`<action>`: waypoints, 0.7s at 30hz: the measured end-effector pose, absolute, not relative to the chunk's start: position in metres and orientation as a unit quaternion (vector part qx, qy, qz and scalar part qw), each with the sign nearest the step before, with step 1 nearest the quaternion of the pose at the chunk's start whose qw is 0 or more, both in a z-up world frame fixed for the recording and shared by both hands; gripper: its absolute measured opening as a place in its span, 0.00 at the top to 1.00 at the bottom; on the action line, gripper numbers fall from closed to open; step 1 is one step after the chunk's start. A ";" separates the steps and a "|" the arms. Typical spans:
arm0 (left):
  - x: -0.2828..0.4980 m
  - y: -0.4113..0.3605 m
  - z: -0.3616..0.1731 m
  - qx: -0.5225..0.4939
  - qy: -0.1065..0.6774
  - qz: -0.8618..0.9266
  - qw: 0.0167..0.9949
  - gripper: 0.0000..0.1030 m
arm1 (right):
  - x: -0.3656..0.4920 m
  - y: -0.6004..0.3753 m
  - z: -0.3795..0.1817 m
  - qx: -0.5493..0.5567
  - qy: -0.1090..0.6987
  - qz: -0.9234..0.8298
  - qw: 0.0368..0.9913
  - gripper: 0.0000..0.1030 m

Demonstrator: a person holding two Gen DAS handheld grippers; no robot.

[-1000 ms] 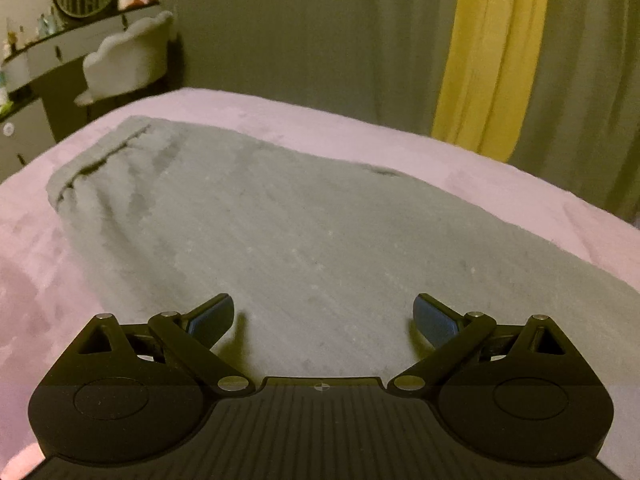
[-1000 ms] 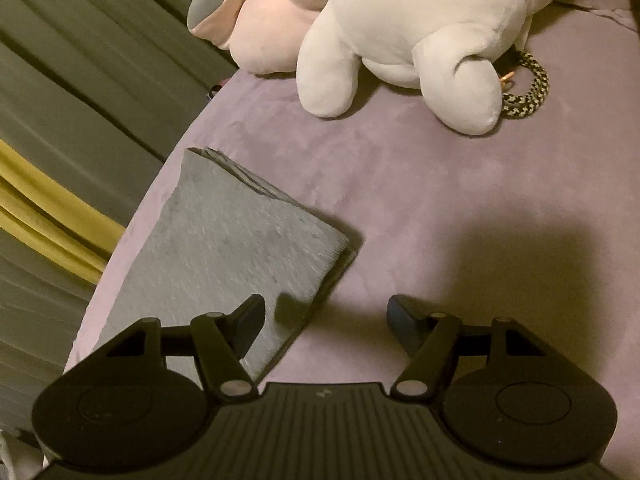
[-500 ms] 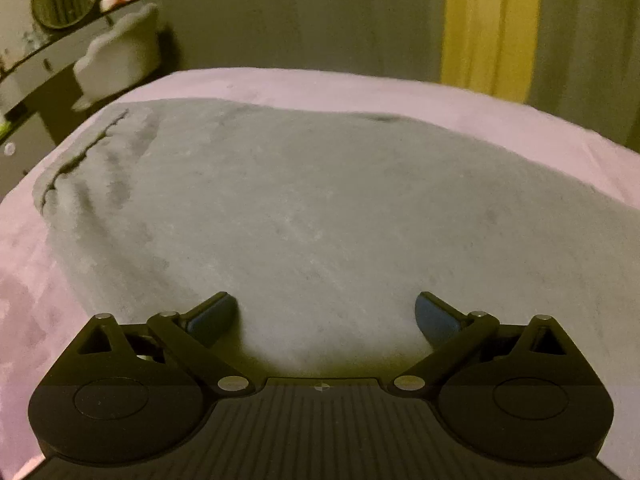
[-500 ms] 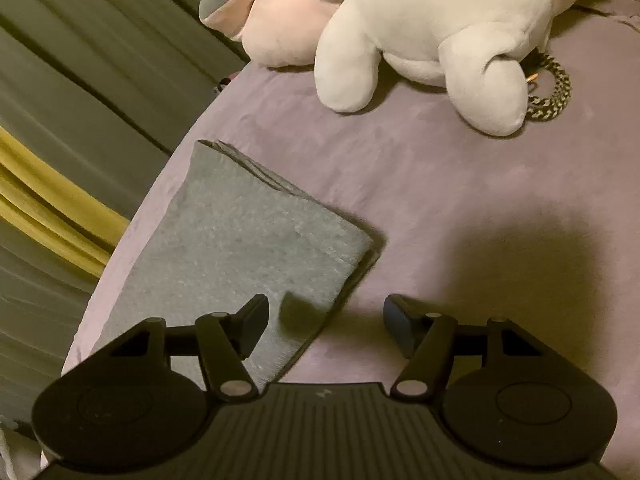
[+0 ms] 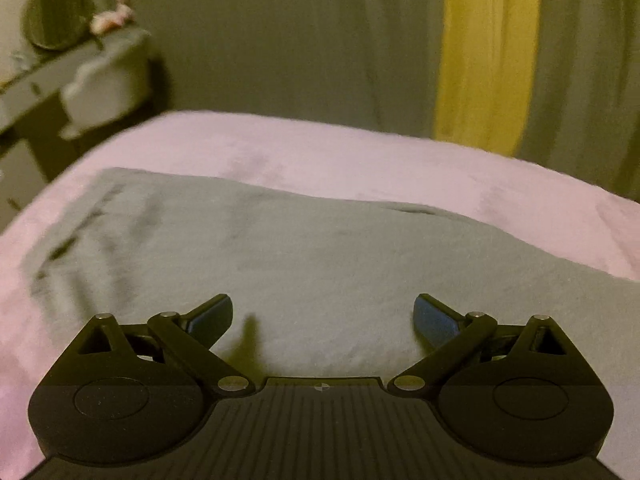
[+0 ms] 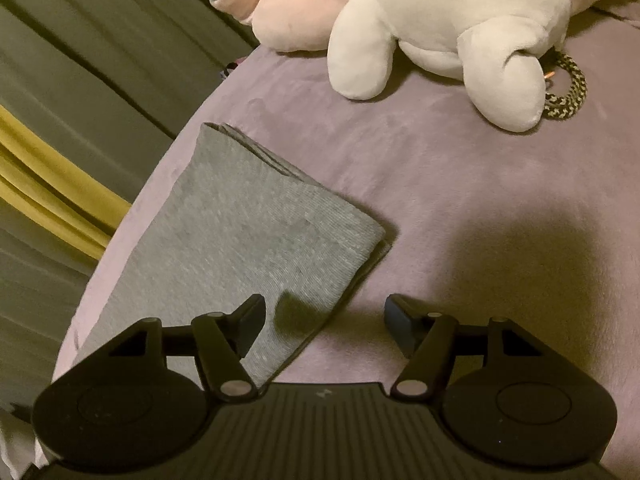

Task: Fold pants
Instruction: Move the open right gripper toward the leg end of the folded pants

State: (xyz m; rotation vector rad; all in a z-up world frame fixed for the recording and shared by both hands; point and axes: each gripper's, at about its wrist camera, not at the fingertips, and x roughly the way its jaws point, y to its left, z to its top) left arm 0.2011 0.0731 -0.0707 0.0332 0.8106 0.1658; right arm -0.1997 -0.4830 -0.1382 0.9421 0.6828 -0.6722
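Pants (image 6: 224,248) lie on the bed (image 6: 480,200), plush toy (image 6: 440,28) beyond.

Bed (image 6: 460,208), pink-purple plush cover. Grey pants (image 5: 320,272) lie flat along its curtain-side edge. Two plush toys (image 6: 440,20) and a braided cord (image 6: 568,88) lie farther up.

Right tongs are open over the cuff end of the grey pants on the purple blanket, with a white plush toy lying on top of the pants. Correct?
Not quite. The white plush toy lies on the purple blanket, clear of the grey pants, not on them; the right wrist view shows this. The right tongs are open over the cuff end, as you say.
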 end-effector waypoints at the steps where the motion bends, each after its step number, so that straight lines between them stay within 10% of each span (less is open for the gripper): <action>1: 0.208 0.070 -0.070 0.019 0.393 0.078 0.916 0.02 | -0.198 -0.482 -0.138 0.433 0.318 -0.313 0.783 0.34; 10: 0.270 0.045 -0.092 0.129 0.392 0.176 0.894 0.01 | -0.185 -0.478 -0.128 0.403 0.343 -0.337 0.779 0.32; 21: 0.196 0.129 -0.057 -0.016 0.391 0.166 0.905 0.02 | -0.129 -0.437 -0.062 0.308 0.307 -0.343 0.832 0.31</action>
